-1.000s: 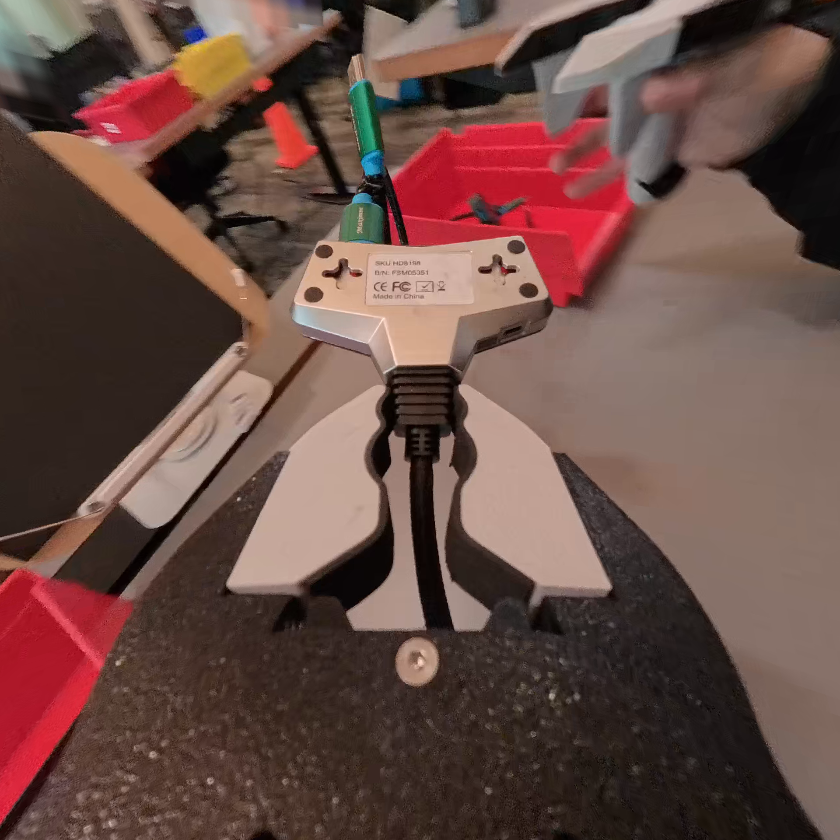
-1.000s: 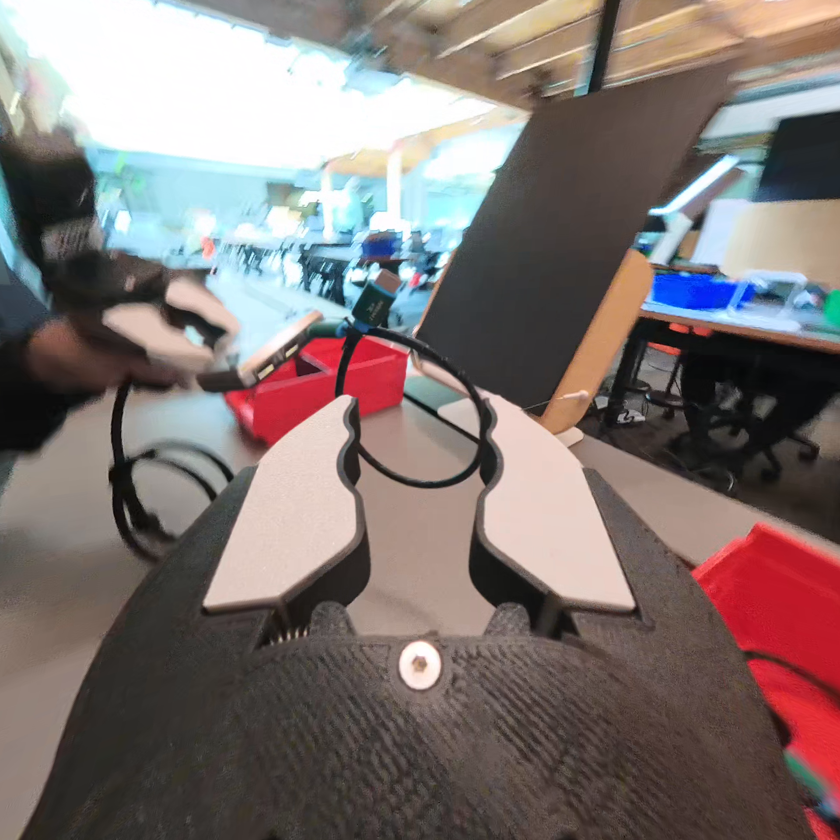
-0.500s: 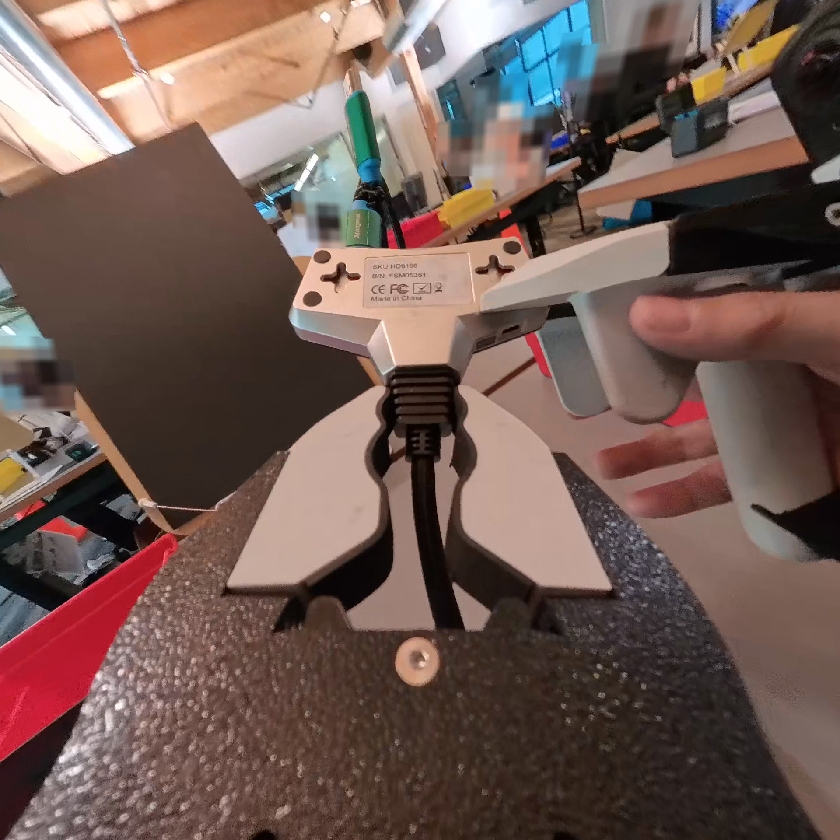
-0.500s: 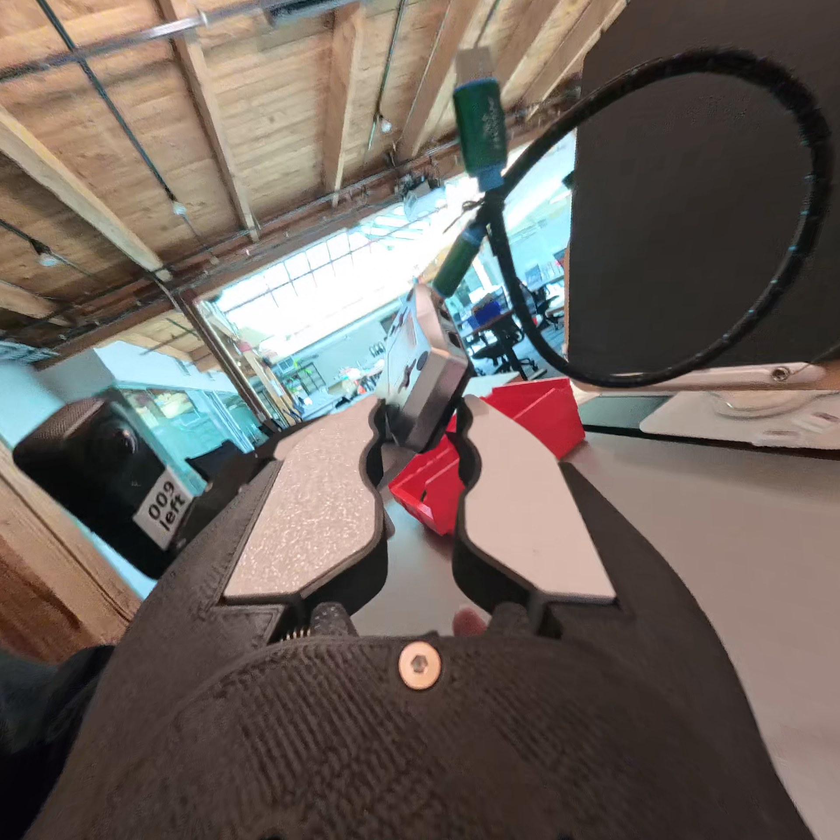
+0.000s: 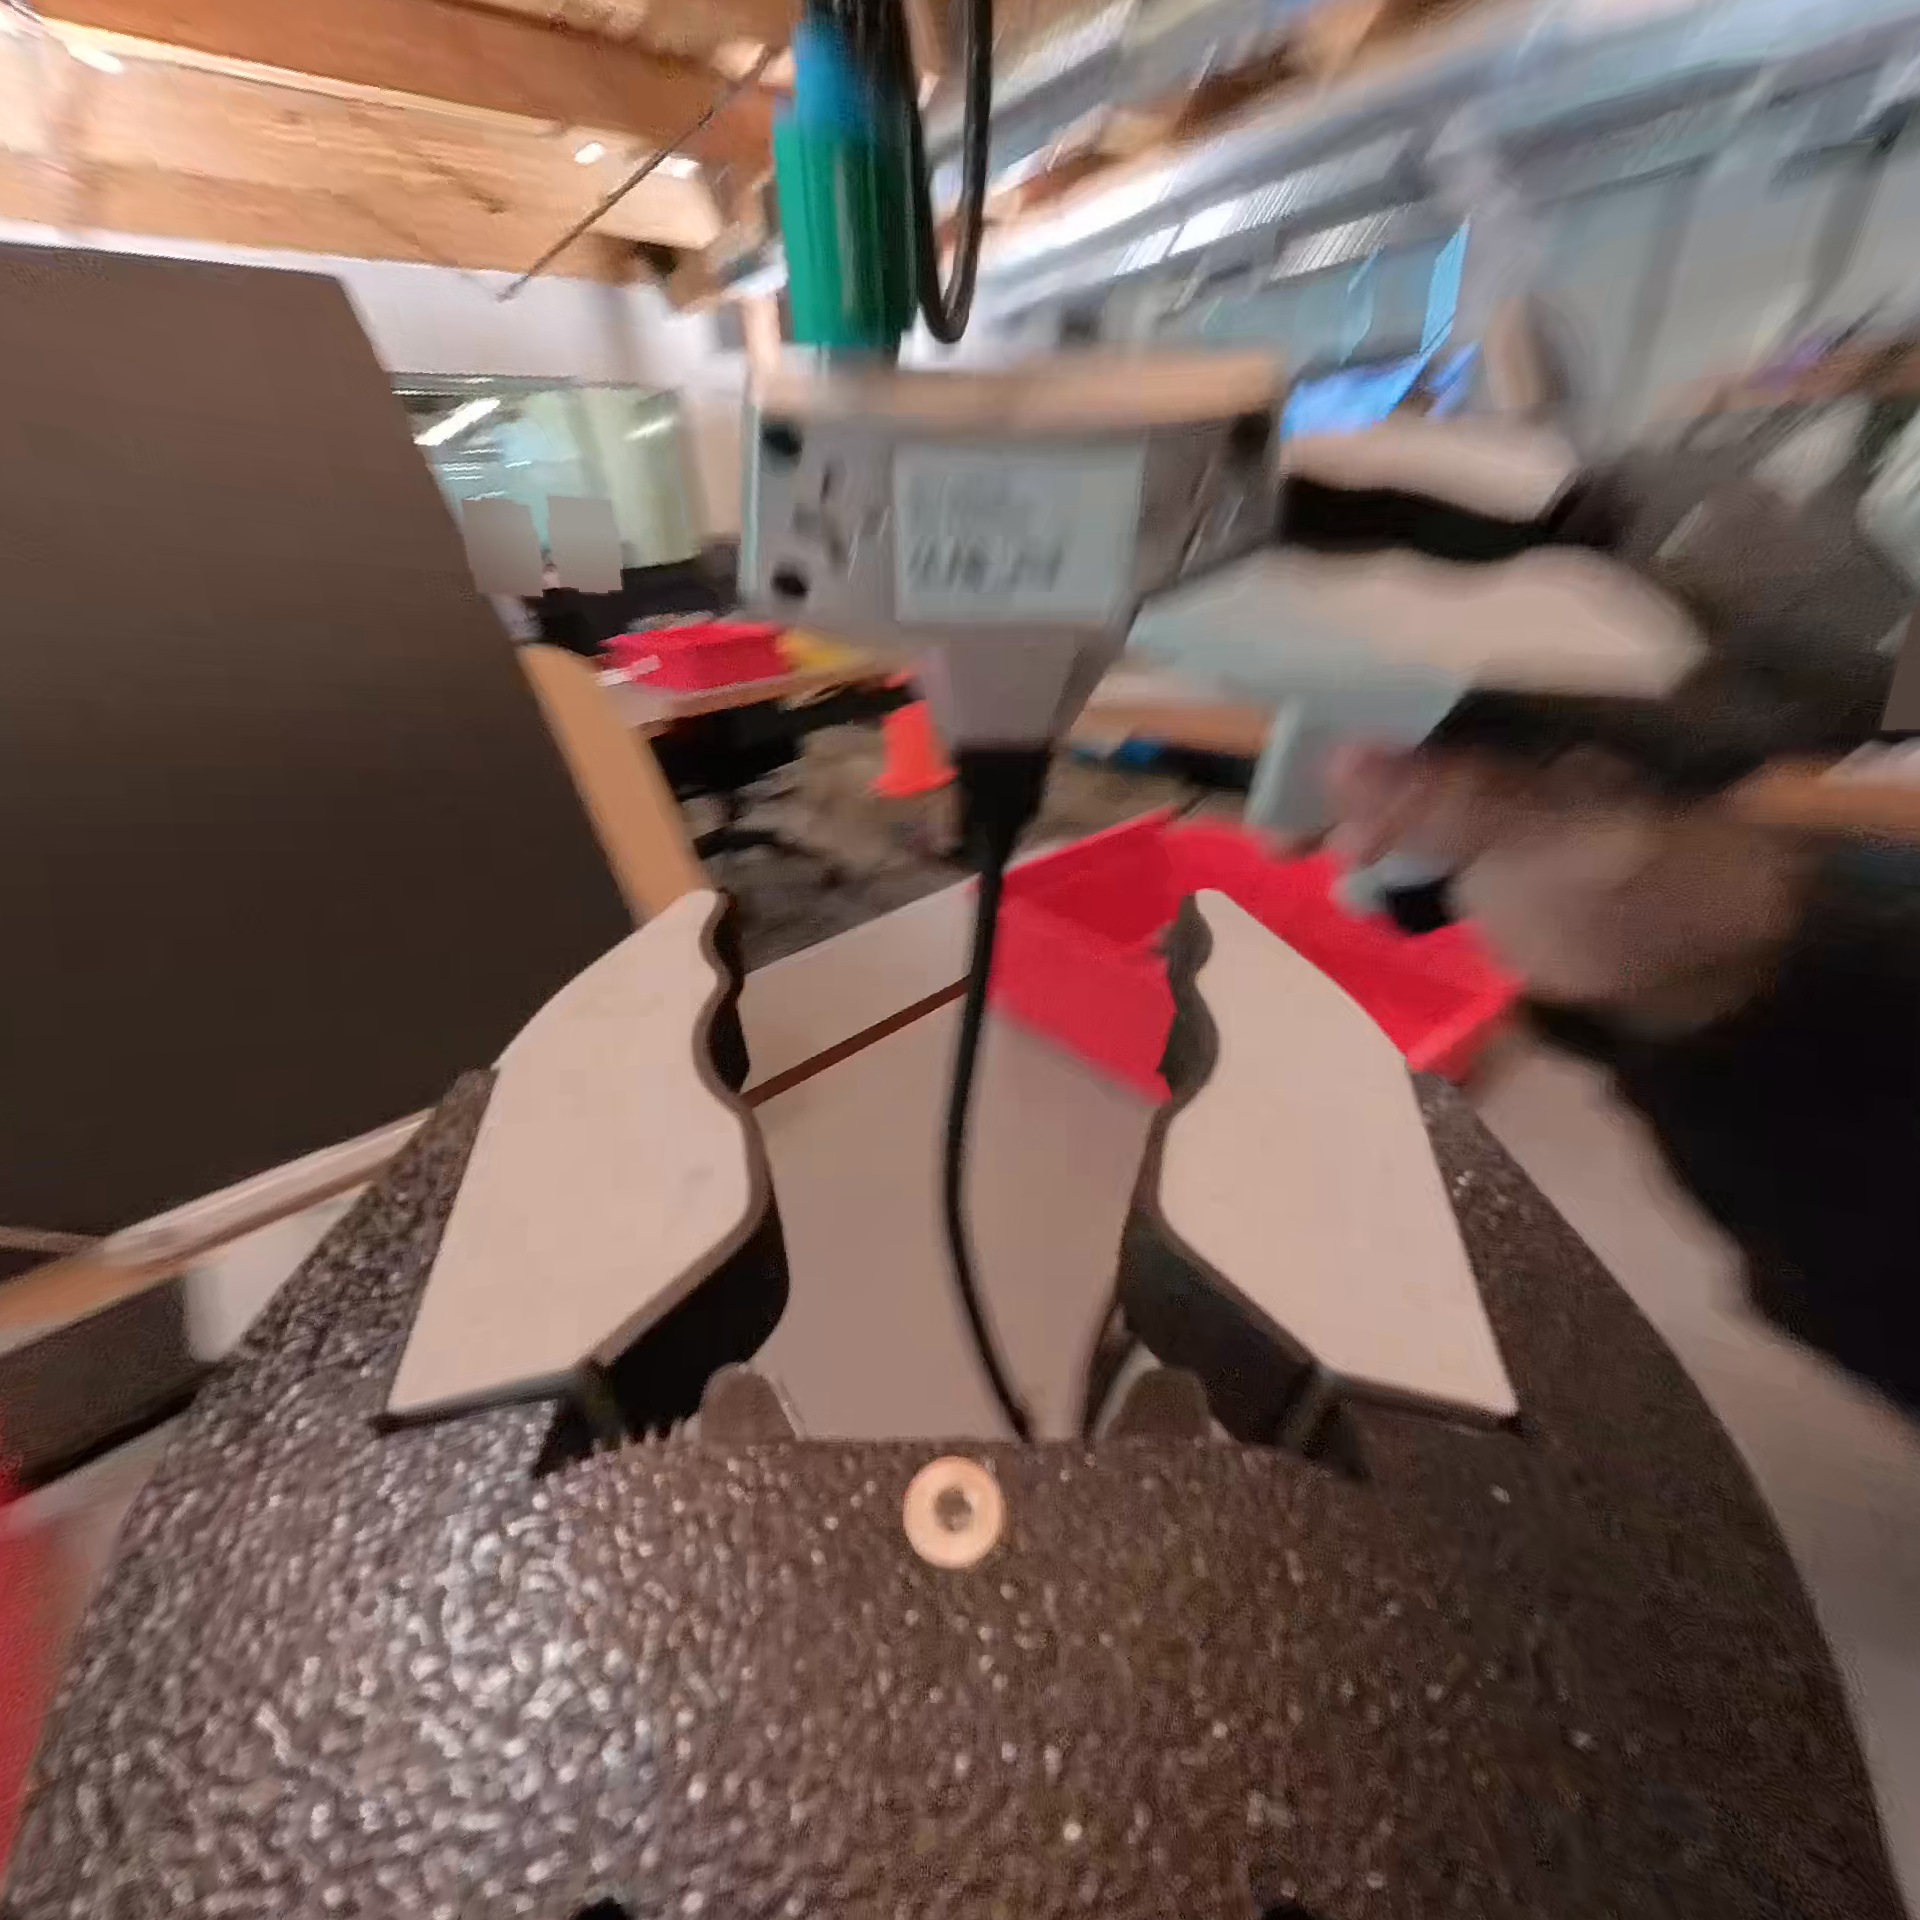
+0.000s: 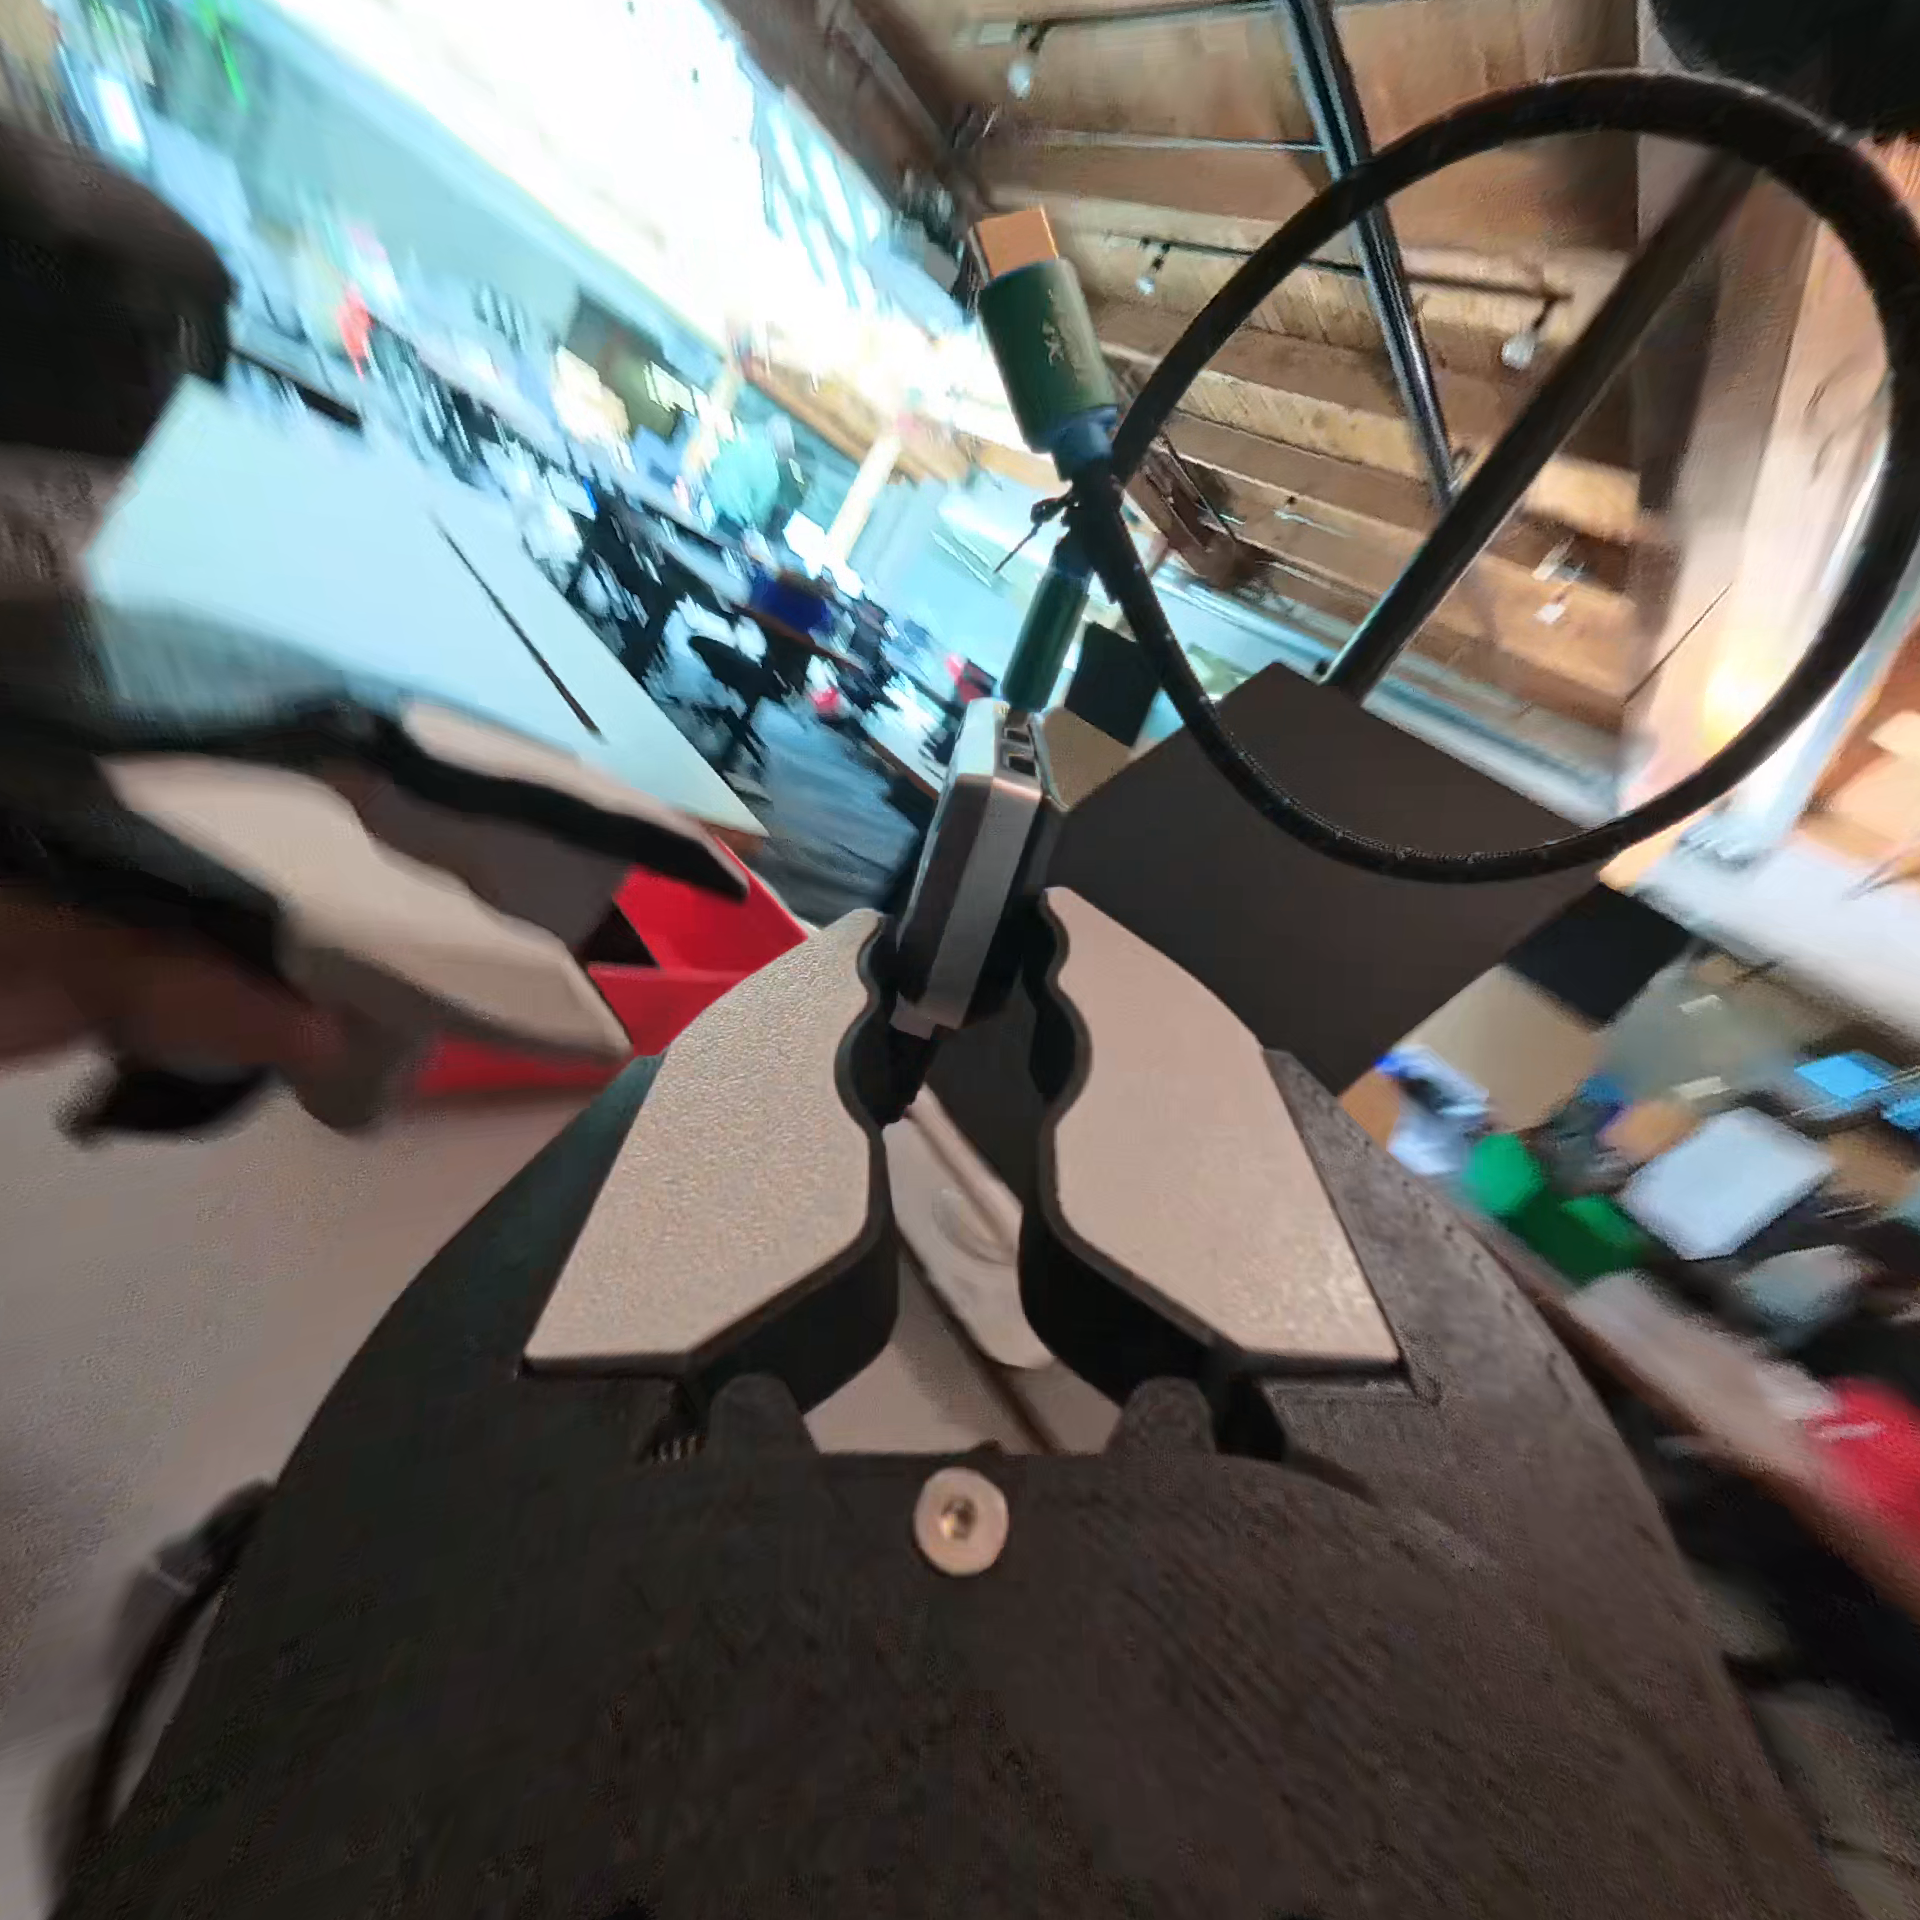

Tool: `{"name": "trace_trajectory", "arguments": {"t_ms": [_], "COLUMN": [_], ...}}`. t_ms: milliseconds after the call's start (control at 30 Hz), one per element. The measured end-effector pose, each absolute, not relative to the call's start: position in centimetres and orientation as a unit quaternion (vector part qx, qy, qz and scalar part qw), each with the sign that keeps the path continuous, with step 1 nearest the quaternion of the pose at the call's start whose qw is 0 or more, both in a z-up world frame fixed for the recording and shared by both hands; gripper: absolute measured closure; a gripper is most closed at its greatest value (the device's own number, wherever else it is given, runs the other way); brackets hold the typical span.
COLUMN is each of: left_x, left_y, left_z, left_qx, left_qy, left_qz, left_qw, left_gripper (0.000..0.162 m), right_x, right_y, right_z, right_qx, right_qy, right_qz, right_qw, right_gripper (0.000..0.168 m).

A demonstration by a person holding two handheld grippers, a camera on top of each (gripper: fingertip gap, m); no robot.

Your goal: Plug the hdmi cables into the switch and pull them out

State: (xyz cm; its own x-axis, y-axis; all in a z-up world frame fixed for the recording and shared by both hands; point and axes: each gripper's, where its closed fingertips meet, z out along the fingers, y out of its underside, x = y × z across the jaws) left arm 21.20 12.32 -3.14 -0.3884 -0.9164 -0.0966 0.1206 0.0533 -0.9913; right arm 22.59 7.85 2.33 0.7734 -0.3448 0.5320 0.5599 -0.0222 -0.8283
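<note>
Two grippers, one switch. Pinched edge-on by the right gripper, fingers closed tight on its silver body. Up in the air, at twelve o'clock from the left gripper, which gapes wide and grips nothing. Flat, grey, with a pale sticker underneath. Green plug stuck in its top; black cable looping round toward two o'clock. Thin black cord hanging down between the open left fingers.
</note>
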Motion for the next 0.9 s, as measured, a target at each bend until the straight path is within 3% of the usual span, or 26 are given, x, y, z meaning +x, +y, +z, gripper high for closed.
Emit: {"name": "trace_trajectory", "arguments": {"t_ms": [167,300,433,533,633,767,833,900], "left_x": [19.5,19.9,21.5,22.1,22.2,22.0,21.9,21.8], "left_y": [11.1,13.2,13.0,12.6,12.0,11.7,11.8,11.9], "left_z": [2.0,2.1,-1.6,-2.9,-4.2,-5.8,-6.8,-7.7], "left_qx": [-0.358,-0.399,-0.467,-0.479,-0.473,-0.461,-0.470,-0.478], "left_qy": [0.490,0.388,0.418,0.404,0.384,0.365,0.368,0.368], "left_qz": [-0.744,-0.809,-0.767,-0.774,-0.793,-0.803,-0.792,-0.781], "left_qw": [0.281,0.190,0.140,0.088,0.003,-0.096,-0.128,-0.161], "left_gripper": [0.054,0.089,0.086,0.100,0.119,0.139,0.139,0.139], "right_x": [21.2,20.4,19.2,18.6,18.5,18.0,18.4,18.7], "right_y": [10.8,12.0,12.7,13.0,12.9,12.2,10.5,8.6], "right_z": [2.0,0.0,-2.8,-4.0,-5.7,-8.2,-6.7,-4.3], "right_qx": [-0.625,-0.602,-0.584,-0.574,-0.614,-0.710,-0.718,-0.702], "right_qy": [-0.208,-0.264,-0.332,-0.352,-0.343,-0.309,-0.265,-0.225], "right_qz": [-0.521,-0.591,-0.616,-0.628,-0.583,-0.445,-0.416,-0.393], "right_qw": [0.544,0.468,0.412,0.390,0.407,0.451,0.491,0.550], "right_gripper": [0.144,0.145,0.146,0.145,0.141,0.123,0.127,0.149]}}
